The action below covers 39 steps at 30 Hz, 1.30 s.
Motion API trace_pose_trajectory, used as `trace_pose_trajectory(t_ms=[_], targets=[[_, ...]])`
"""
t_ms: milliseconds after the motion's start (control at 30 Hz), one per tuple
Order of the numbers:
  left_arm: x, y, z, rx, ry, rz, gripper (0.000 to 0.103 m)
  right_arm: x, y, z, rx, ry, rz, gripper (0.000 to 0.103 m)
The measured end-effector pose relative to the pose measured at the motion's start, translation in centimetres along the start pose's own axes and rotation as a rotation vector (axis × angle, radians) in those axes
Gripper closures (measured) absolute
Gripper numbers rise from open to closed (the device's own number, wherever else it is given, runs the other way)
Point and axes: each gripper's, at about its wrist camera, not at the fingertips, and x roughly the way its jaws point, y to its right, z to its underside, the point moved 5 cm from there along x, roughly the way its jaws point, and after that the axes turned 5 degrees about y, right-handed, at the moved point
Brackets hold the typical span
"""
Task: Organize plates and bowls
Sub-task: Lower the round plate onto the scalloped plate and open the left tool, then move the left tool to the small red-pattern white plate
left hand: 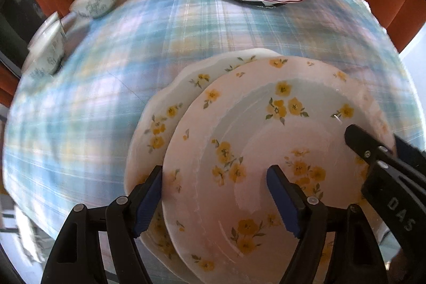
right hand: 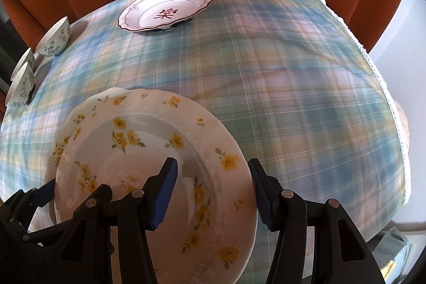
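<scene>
left tool (left hand: 214,184): spread, straddling left rim of top plate (left hand: 279,151), no pad pressing | right tool (right hand: 213,178): spread astride right rim | top plate: offset right on lower plate (left hand: 170,113), desk (right hand: 293,97) beneath

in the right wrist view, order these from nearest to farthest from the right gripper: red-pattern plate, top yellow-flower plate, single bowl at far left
1. top yellow-flower plate, its rim between the right gripper fingers
2. single bowl, far left by the table edge
3. red-pattern plate, far side of the table

Bowl and red-pattern plate are close to call.
</scene>
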Motion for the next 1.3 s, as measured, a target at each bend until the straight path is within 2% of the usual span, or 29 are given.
trace_pose_trajectory(t_ms=[100,300,467,567,700,1133,1300], targets=[[-0.4,1.1,-0.1,0.095,0.048,-0.084,0.021,0.0,-0.1,-0.2,0.008,0.023,-0.019,0.045],[-0.4,0.7,0.0,0.099,0.02,-0.072,0.018,-0.1,-0.2,0.0,0.013,0.037,-0.024,0.045],[-0.5,0.4,-0.3,0.074,0.015,-0.011,0.017,-1.1,0.2,0.2,0.007,0.053,-0.004,0.045],[-0.5,0.1,-0.3,0.066,0.017,0.024,0.017,-1.1,0.6,0.8,0.023,0.034,0.012,0.045],[-0.5,-0.3,-0.4,0.086,0.019,0.048,0.017,-1.0,0.2,1.3,0.047,0.027,0.006,0.045],[-0.7,-2.4,-0.2,0.174,0.021,0.124,0.017,-0.2,-2.3,2.6,0.112,-0.042,0.106,0.045],[-1.1,-3.3,-0.9,0.192,0.036,0.166,0.017,-0.7,-2.6,2.4,0.159,-0.047,0.145,0.04]])
